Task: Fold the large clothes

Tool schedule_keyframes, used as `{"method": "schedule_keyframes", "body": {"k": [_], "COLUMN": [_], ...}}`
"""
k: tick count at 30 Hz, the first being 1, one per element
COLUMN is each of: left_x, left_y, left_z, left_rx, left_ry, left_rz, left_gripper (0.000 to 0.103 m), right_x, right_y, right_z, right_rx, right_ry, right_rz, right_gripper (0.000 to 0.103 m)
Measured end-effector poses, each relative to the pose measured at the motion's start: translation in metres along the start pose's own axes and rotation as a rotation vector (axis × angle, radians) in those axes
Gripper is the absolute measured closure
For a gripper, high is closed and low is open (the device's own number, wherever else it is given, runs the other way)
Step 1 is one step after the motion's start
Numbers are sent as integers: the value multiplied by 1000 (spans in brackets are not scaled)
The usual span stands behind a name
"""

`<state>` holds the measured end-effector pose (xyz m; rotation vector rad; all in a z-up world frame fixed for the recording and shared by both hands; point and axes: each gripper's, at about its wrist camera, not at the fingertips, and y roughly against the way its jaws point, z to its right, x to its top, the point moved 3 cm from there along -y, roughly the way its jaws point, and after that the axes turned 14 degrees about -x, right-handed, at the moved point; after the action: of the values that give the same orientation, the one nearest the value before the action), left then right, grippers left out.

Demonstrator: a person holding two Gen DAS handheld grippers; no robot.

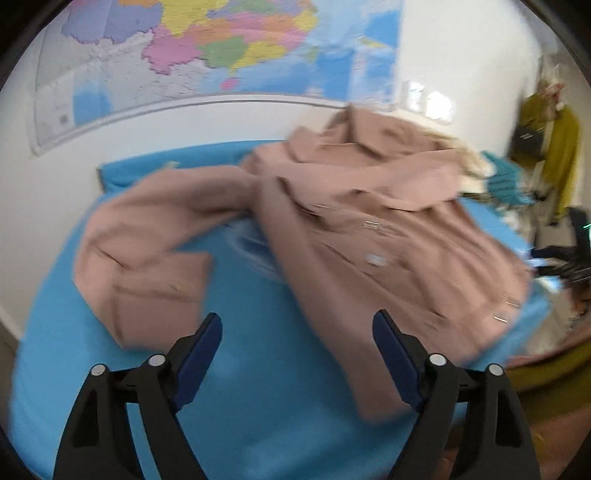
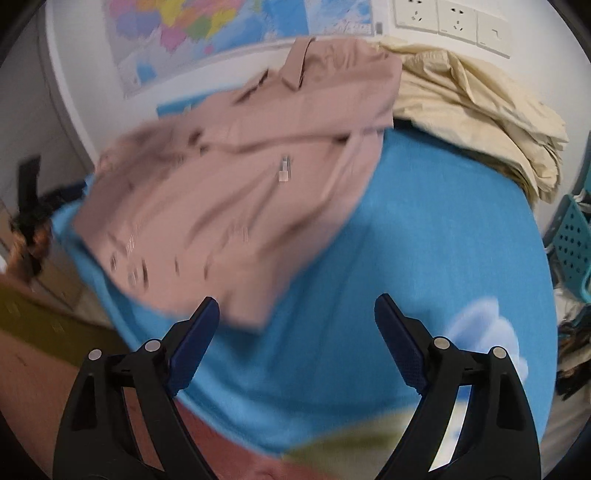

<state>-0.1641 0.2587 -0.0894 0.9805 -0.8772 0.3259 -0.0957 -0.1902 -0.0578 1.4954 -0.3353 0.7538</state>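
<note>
A large dusty-pink coat lies spread on a blue-covered table. Its collar points to the far wall and one sleeve stretches out to the left. My left gripper is open and empty, above the blue cover between the sleeve and the coat's body. In the right wrist view the coat lies at the upper left. My right gripper is open and empty, just off the coat's near hem. Both views are motion-blurred.
A cream garment is piled at the table's far right by wall sockets. A map hangs on the wall behind. A teal perforated crate stands at the right. A mustard garment hangs at the far right.
</note>
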Motion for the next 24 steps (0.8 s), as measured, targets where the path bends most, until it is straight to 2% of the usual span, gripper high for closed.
{"method": "schedule_keyframes", "body": {"k": [1, 3, 5, 6, 8, 10, 13, 15, 17, 18, 20, 23, 24], "left_x": [-6, -21, -34, -37, -41, -39, -26, -14, -5, -3, 4, 13, 16], "left_y": [-1, -2, -7, -9, -16, -26, -40, -49, -55, -52, -55, -59, -59], "left_z": [5, 16, 31, 36, 45, 43, 35, 29, 24, 20, 16, 9, 6], "left_rx": [-10, -19, -31, -28, 13, 35, 70, 58, 30, 28, 25, 55, 55], "left_ry": [-7, -35, -74, -97, -136, -131, -105, -50, 9, 29, 73, 125, 143], "left_rz": [-9, -45, -85, -96, -118, -126, -120, -98, -73, -67, -52, -37, -25], "left_gripper": [16, 16, 16, 16, 16, 16, 17, 25, 34, 41, 47, 46, 47], "right_x": [-6, -15, -20, -18, -13, -4, 11, 20, 24, 25, 29, 30, 29], "right_y": [-1, -6, -14, -13, -16, -18, -22, -30, -36, -38, -38, -42, -42], "right_z": [-2, -8, -14, -16, -19, -20, -21, -21, -20, -18, -15, -14, -14], "right_rx": [-22, -58, -84, -94, -69, -46, 4, -18, -25, -7, -2, -9, 14], "right_ry": [12, 28, 17, 9, -19, -61, -128, -149, -181, -205, -232, -259, -276], "right_rz": [3, 4, 31, 64, 93, 133, 165, 137, 103, 89, 92, 63, 56], "right_gripper": [20, 34, 37, 41, 44, 44, 49, 72, 80, 80, 80, 71, 84]}}
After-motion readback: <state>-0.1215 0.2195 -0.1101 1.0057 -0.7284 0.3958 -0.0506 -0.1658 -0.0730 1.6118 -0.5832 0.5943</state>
